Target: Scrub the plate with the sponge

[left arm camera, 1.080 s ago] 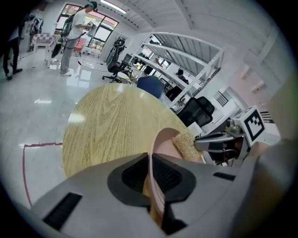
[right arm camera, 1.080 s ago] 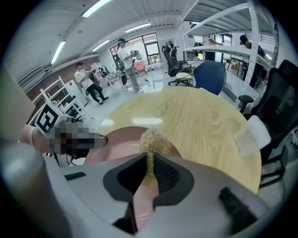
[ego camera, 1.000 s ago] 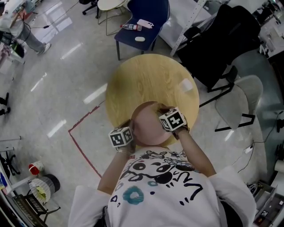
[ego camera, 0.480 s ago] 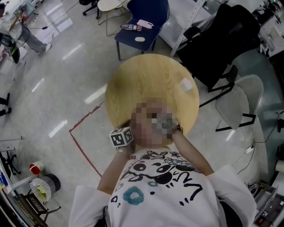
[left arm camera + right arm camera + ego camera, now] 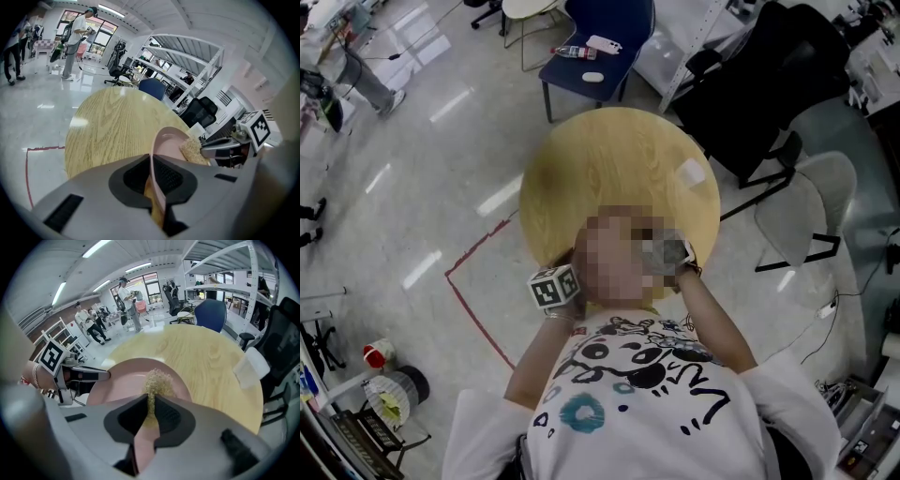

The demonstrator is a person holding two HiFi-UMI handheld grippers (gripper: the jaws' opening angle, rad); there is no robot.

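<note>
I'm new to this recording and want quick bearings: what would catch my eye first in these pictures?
First the pink plate, gripped by its rim in the left tool at the person's side of the round wooden table. Next the tan sponge, pinched in the right tool and lying against the plate's face.

Pink plate point(image 5: 119, 380), tan sponge point(image 5: 158, 379) (speckled), wood-grain table point(image 5: 206, 357).
</note>
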